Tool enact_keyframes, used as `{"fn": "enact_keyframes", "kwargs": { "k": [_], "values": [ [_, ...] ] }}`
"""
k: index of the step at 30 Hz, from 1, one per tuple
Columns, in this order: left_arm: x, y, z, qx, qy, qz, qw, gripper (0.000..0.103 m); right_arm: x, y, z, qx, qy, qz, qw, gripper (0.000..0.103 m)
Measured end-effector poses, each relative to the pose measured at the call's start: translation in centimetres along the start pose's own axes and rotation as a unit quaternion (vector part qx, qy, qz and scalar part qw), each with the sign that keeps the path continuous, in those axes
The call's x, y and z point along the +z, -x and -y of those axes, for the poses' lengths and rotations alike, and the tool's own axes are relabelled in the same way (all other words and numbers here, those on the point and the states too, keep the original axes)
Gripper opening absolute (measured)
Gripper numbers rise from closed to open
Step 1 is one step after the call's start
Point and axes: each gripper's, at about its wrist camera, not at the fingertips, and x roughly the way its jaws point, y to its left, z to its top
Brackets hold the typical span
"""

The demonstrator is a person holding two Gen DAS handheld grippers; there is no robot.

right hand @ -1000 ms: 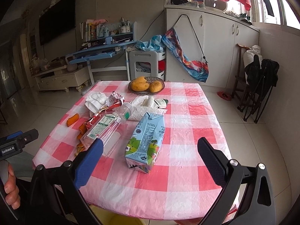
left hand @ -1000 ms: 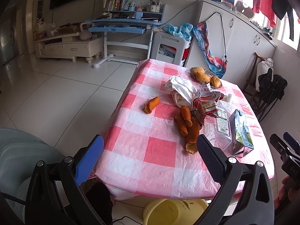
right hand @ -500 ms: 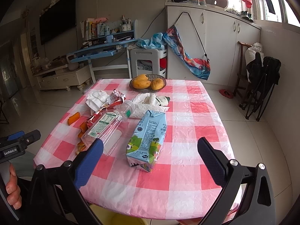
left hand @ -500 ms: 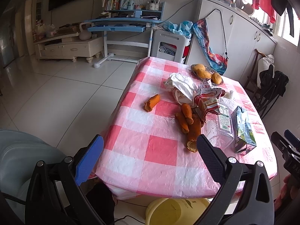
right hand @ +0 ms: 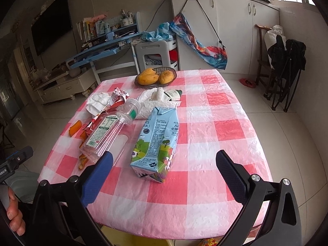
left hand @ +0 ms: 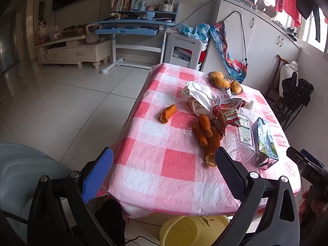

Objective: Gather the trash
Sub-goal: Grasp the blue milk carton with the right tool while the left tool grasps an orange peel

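Note:
Trash lies on a table with a pink checked cloth. A light blue milk carton lies on its side. A clear plastic bottle lies beside it. Orange peels, a red wrapper and crumpled white paper lie further back. My left gripper is open and empty over the near table edge. My right gripper is open and empty, just short of the carton.
A basket of mangoes stands at the far end. A white bag with a small bottle lies mid-table. A yellow bin sits on the floor under the near edge. A grey bin is at the left. Folded chairs stand at the right.
Both grippers have moved forward toward the table; the carton and bottle loom larger in the right wrist view. Nothing on the table has moved.

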Motion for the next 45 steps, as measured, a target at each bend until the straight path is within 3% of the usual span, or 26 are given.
{"fn": "enact_keyframes", "kwargs": {
  "k": [6, 11, 20, 31, 40, 43, 45],
  "values": [
    [0.0, -0.5, 0.2, 0.003, -0.005, -0.007, 1.0, 0.096, 0.2, -0.8, 1.0, 0.01, -0.026, -0.016, 0.999, 0.097],
    [0.7, -1.4, 0.7, 0.009, -0.029, -0.016, 0.9994, 0.096, 1.3, -2.0, 1.1, 0.01, -0.009, -0.035, 0.999, 0.097],
    [4.5, -5.0, -0.1, -0.006, -0.052, -0.04, 0.9978, 0.096, 3.3, -6.5, 3.3, 0.019, -0.039, -0.079, 0.996, 0.096],
    [7.3, -13.2, 0.1, 0.03, -0.107, -0.082, 0.9904, 0.095, 2.7, -9.3, 3.3, 0.082, -0.08, -0.128, 0.985, 0.076],
    [6.9, -16.6, 2.9, 0.044, -0.164, -0.103, 0.9801, 0.073, 2.7, -10.1, 2.4, 0.105, -0.08, -0.14, 0.981, 0.065],
    [6.9, -17.1, 2.9, 0.029, -0.16, -0.12, 0.9793, 0.053, 2.7, -10.3, 2.2, 0.11, -0.078, -0.14, 0.981, 0.062],
    [6.8, -17.4, 2.8, 0.009, -0.151, -0.132, 0.9796, 0.029, 2.7, -10.4, 2.1, 0.12, -0.08, -0.142, 0.979, 0.054]
  ]
}}
